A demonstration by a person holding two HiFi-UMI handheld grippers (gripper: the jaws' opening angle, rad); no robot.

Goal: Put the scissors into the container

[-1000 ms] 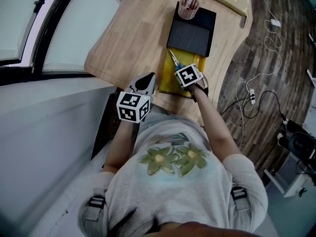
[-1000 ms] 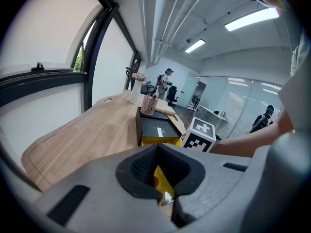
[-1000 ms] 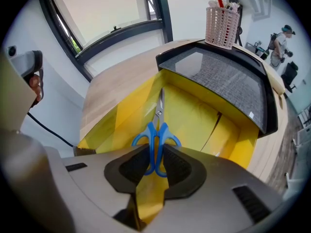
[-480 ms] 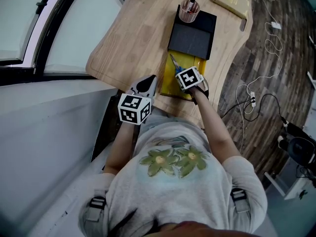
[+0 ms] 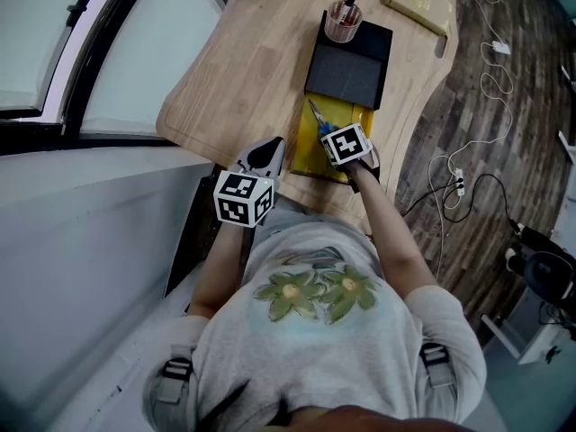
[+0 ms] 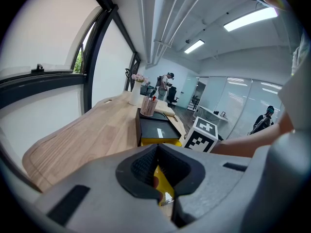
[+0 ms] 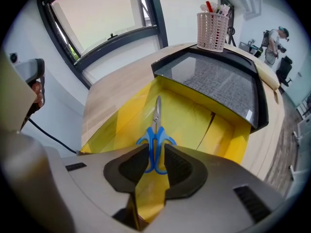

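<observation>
At the surface's [image 5: 243, 52] near edge sits the yellow container [image 7: 194, 115], its far end roofed by a black box [image 7: 214, 81], so open room lies only in the near half. Scissors [image 7: 155, 130] hang above it, blue handles pinched in the right gripper [image 7: 155, 157]. Released too far forward, the blades could jam under that box. Left gripper [image 6: 156, 149] is closed, empty.
</observation>
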